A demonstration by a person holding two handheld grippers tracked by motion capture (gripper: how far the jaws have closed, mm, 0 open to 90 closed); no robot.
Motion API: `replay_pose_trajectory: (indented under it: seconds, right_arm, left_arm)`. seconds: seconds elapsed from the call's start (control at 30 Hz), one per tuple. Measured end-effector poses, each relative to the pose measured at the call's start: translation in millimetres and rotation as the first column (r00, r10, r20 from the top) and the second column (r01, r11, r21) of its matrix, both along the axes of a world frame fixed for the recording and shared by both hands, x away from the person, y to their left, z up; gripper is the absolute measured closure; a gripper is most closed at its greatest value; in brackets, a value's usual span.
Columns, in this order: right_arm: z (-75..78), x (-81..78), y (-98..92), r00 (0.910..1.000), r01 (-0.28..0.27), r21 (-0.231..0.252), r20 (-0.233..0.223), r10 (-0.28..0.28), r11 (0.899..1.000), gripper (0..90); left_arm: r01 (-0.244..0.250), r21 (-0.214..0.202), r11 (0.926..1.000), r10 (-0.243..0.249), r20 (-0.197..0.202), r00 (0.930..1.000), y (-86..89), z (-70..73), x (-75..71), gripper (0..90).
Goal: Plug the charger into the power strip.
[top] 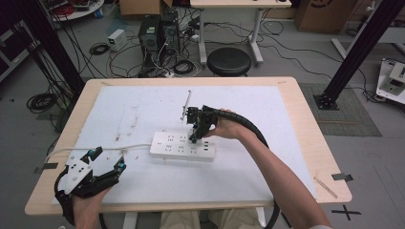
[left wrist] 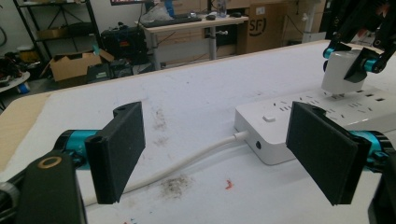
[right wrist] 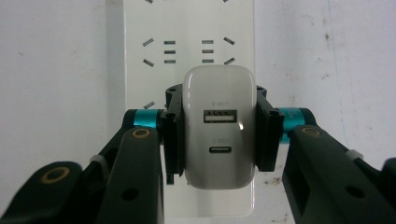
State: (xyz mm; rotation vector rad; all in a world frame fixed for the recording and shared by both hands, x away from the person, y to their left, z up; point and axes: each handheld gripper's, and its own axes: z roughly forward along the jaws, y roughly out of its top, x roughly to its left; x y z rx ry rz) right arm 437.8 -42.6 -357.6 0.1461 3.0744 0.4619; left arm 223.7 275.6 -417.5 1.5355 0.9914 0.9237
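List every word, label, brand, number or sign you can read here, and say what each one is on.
"SF": on the brown cardboard box behind the table, in the left gripper view.
Faint grey lettering above each port of the white charger block, clamped in the right gripper over the white power strip: too blurred to read.
Nothing else is legible.

**Work surface: condition as found**

My table is a light wooden top with a white sheet spread over most of it; bare wood shows along the left, right and far edges. On the sheet, near the middle, lies a white power strip, flat, long side running left to right. Its white cord leaves the left end and trails left across the sheet to the table's left edge. I note grey smudges and a small red mark on the sheet beside the cord.
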Motion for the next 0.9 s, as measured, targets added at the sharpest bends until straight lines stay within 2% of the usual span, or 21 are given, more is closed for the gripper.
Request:
replay_pose_trajectory:
  seconds: [0.27,0.43,0.5,0.57,0.63,0.8,0.9]
  right_arm:
    - [-1.6,5.2,-3.9,0.9993,0.003,0.029,-0.036,-0.002,1.0,63.6]
    - [-2.2,3.7,-5.2,0.9997,-0.013,0.038,-0.021,0.014,0.999,63.6]
    - [-9.4,3.2,-4.8,0.9995,-0.028,0.028,-0.016,0.028,0.999,63.7]
    - [-9.4,3.2,-4.8,0.9995,-0.028,0.028,-0.016,0.028,0.999,63.7]
    - [-11.0,2.5,-7.1,0.9998,-0.013,0.053,-0.014,0.014,0.999,63.7]
    - [-11.4,2.9,-7.2,0.9997,-0.013,0.057,-0.018,0.014,0.998,63.7]
    - [-11.7,0.7,-7.1,0.9999,-0.017,0.057,0.0,0.017,0.998,63.8]
  left_arm:
    - [-0.005,-0.005,1.0,0.005,-0.001,1.0,3.3,1.4,-2.6,19.7]
    - [-0.005,0.0,1.0,0.005,-0.001,1.0,3.6,2.5,-2.7,19.7]
    - [-0.002,-0.001,1.0,0.002,0.001,1.0,3.3,2.7,-2.7,19.7]
    - [-0.002,0.002,1.0,0.002,0.0,1.0,3.3,2.9,-2.9,19.8]
    - [-0.006,-0.006,1.0,0.006,-0.001,1.0,3.9,2.5,-3.5,19.9]
    - [-0.008,-0.008,0.9999,0.008,-0.003,1.0,4.9,2.4,-2.8,19.9]
    - [-0.002,-0.011,0.9999,0.002,-0.005,1.0,3.9,3.0,-2.2,20.0]
